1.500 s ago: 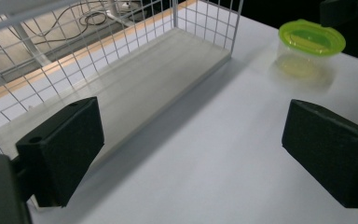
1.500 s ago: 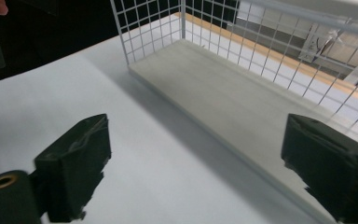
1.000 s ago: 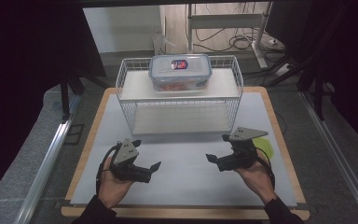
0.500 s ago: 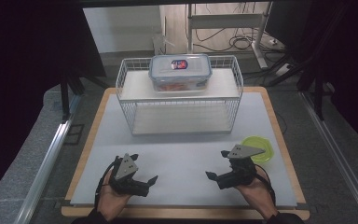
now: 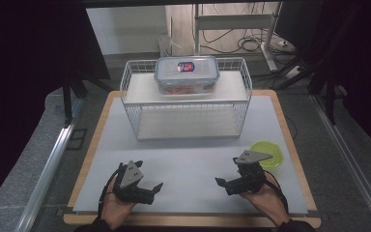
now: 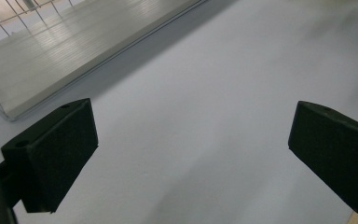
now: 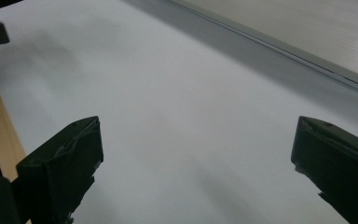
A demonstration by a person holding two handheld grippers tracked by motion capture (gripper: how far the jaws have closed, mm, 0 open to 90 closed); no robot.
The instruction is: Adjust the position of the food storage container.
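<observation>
Both grippers low at the near edge of the table (image 5: 193, 145), held in the person's hands, pointing inward toward each other; left gripper (image 5: 155, 187) has jaws spread wide with nothing between them, confirmed in the left gripper view (image 6: 191, 158) where only bare grey mat shows in the gap; right gripper (image 5: 221, 182) likewise wide apart and empty, and the right gripper view (image 7: 196, 168) shows bare mat between the 2 black jaws plus a strip of wooden table edge at the left; green lid (image 5: 268, 153) lies flat on the mat just beside and behind the right gripper, partly covered by its grey plate, touching or not I cannot tell; wire rack (image 5: 186, 99) stands at the far middle of the table, well apart from both grippers; clear container (image 5: 187, 73) with blue-rimmed lid sits on the rack's upper shelf, reddish contents inside; lower shelf of the rack bare; its front edge shows at the top of both gripper views.
</observation>
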